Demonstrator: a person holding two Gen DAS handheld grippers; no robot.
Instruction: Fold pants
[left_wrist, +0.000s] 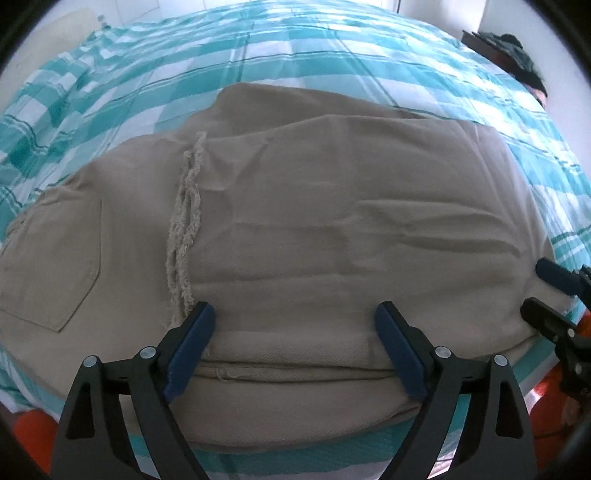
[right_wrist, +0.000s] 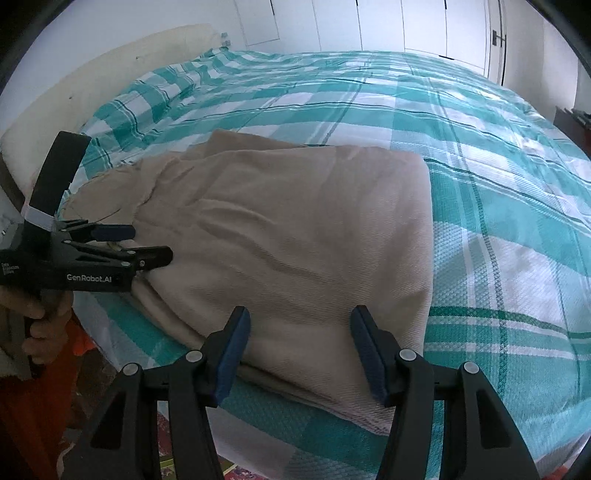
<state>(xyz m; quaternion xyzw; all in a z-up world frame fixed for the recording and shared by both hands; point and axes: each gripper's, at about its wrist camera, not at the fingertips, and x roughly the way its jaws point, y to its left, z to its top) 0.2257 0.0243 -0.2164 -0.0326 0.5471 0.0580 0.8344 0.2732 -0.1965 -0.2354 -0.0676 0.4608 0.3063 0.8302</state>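
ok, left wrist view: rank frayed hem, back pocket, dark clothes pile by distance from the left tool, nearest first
From the left tool:
1. Frayed hem, just past its left finger.
2. Back pocket, far left on the pants.
3. Dark clothes pile, top right, beyond the bed.

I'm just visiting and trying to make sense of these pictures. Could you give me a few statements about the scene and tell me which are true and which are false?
1. The beige pants lie folded on a teal and white checked bedspread. True.
2. The left gripper is clamped tight on the fabric. False: its jaws stand wide open over the near edge of the pants.
3. A frayed hem shows on top of the pants in the left wrist view. True.
4. The pants hang from a hanger on the white cupboard doors. False: they rest flat on the bed.
5. The right gripper holds a sock. False: its jaws are open and there is only pants fabric under them.
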